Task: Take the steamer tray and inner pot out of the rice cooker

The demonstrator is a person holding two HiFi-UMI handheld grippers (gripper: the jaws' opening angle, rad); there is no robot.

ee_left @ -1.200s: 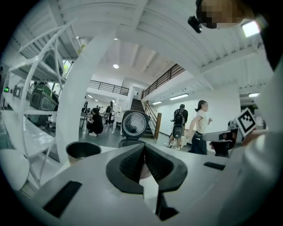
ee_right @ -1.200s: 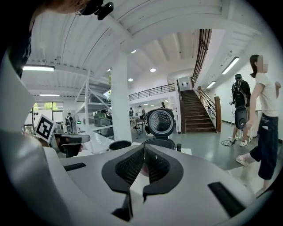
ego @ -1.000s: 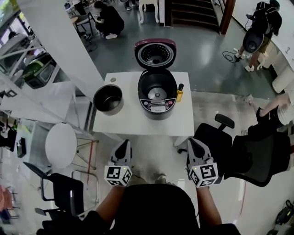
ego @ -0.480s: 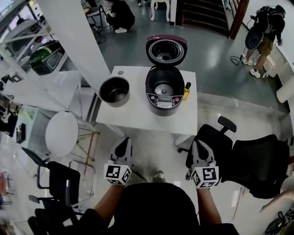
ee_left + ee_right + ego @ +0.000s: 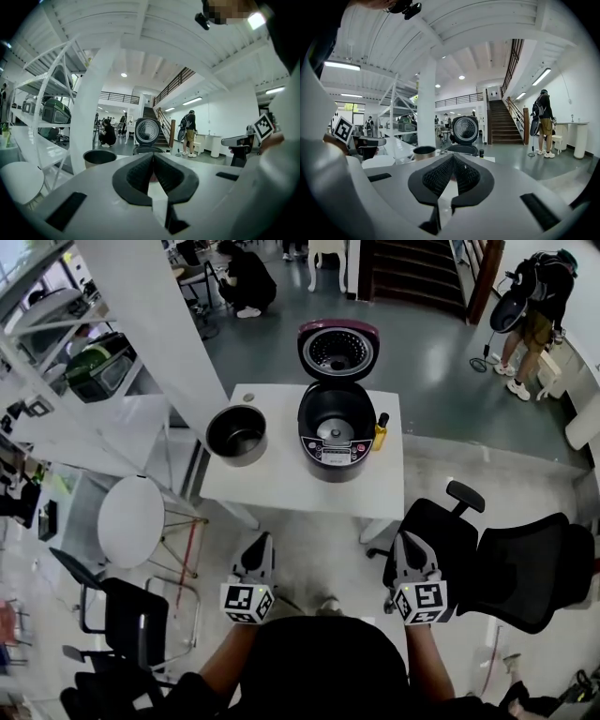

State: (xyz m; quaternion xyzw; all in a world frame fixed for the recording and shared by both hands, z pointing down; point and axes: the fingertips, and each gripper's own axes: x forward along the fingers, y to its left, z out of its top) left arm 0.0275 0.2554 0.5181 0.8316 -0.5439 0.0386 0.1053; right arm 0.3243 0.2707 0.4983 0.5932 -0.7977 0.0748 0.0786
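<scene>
The rice cooker (image 5: 335, 432) stands on the white table (image 5: 291, 488) with its lid (image 5: 338, 350) swung up, and its cavity shows a bare heating plate. The dark inner pot (image 5: 236, 434) sits on the table to the cooker's left, apart from it. My left gripper (image 5: 262, 540) and right gripper (image 5: 402, 540) hang side by side short of the table's near edge, both shut with nothing between their pads. The left gripper view shows the left gripper (image 5: 153, 155) pointing at the pot (image 5: 99, 157) and lid (image 5: 147, 131). The right gripper (image 5: 452, 158) faces the pot (image 5: 424, 151) and lid (image 5: 465, 130).
A yellow bottle (image 5: 381, 430) stands at the cooker's right. Two black office chairs (image 5: 441, 540) (image 5: 530, 563) sit right of my right gripper. A round white stool (image 5: 143, 521) and a black chair (image 5: 122, 615) are on the left, beside white shelving (image 5: 66, 381). People stand far behind.
Both grippers have sunk a little, still shut. The head view has shifted, so the table sits slightly farther up. A person at the right edge has left the view.
</scene>
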